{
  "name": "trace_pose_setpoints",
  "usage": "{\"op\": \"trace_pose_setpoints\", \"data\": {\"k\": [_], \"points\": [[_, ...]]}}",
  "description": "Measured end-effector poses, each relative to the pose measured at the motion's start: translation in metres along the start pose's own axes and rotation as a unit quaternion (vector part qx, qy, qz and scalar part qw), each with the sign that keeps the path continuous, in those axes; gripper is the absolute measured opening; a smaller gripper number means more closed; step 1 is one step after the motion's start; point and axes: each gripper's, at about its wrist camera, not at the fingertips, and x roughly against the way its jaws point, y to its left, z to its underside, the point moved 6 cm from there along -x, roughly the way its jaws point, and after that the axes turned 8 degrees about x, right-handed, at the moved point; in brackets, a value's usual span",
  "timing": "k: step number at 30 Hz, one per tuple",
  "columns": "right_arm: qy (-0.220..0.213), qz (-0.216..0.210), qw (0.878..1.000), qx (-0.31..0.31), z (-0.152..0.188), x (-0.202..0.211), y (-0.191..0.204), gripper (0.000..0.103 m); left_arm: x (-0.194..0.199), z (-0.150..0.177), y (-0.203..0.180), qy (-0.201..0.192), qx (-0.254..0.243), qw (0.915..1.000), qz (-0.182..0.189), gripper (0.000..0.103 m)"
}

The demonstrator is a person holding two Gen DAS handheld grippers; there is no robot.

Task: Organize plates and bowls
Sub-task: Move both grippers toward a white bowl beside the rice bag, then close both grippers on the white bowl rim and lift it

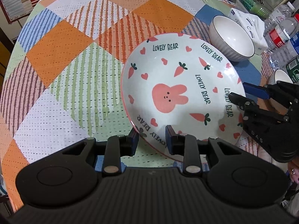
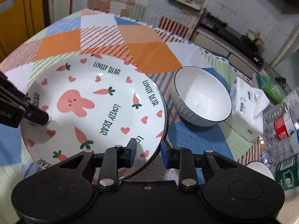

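A white plate with a pink rabbit, carrots and "LOVELY BEAR" lettering (image 1: pixel 177 93) is tilted above the patchwork tablecloth (image 1: pixel 74 59). My left gripper (image 1: pixel 151 140) straddles its near rim, one finger inside and one outside, with a gap between the pads. My right gripper (image 2: pixel 147 153) straddles the opposite rim (image 2: pixel 162 127) the same way; it also shows in the left wrist view (image 1: pixel 241 95). The plate also shows in the right wrist view (image 2: pixel 97 112). A white ribbed bowl with a dark rim (image 2: pixel 201 99) stands just right of the plate.
A tissue pack (image 2: pixel 246 102), several plastic water bottles (image 2: pixel 280 123), a green can (image 2: pixel 286 169) and a small white cup (image 2: pixel 259 169) crowd the table's right side. A green rack (image 1: pixel 256 1) stands at the back right. A covered sofa (image 2: pixel 130 1) lies beyond the table.
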Motion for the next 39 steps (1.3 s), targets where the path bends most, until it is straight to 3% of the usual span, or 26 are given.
{"op": "trace_pose_setpoints", "data": {"k": [7, 12, 15, 20, 24, 29, 32, 36, 39], "points": [[-0.048, 0.007, 0.998, -0.035, 0.013, 0.041, -0.006, 0.032, 0.032, 0.012, -0.007, -0.025, -0.007, 0.9996, -0.008, 0.028], [-0.080, -0.013, 0.993, -0.086, 0.040, 0.084, -0.030, 0.032, 0.058, 0.028, -0.025, -0.028, -0.017, 0.9994, 0.012, 0.028], [-0.118, -0.041, 0.989, -0.083, 0.059, 0.112, -0.037, 0.033, 0.073, 0.038, -0.045, -0.032, -0.026, 0.9988, 0.027, 0.029], [-0.134, -0.051, 0.988, -0.057, 0.093, 0.139, -0.039, 0.054, 0.083, 0.057, -0.077, -0.035, -0.038, 0.9975, 0.048, 0.032], [-0.127, -0.059, 0.987, -0.077, 0.125, 0.142, -0.040, 0.071, 0.077, 0.072, -0.104, -0.041, -0.052, 0.9960, 0.059, 0.039], [-0.120, -0.052, 0.988, -0.080, 0.158, 0.143, -0.035, 0.079, 0.061, 0.088, -0.137, -0.049, -0.066, 0.9942, 0.069, 0.042], [-0.121, -0.043, 0.989, -0.077, 0.175, 0.140, -0.031, 0.098, 0.050, 0.095, -0.154, -0.054, -0.066, 0.9932, 0.079, 0.045], [-0.088, -0.034, 0.992, -0.079, 0.192, 0.117, -0.023, 0.098, 0.041, 0.105, -0.164, -0.054, -0.051, 0.9930, 0.093, 0.047], [-0.091, -0.027, 0.993, -0.067, 0.193, 0.102, -0.016, 0.098, 0.032, 0.112, -0.173, -0.051, -0.058, 0.9924, 0.095, 0.048]]}}
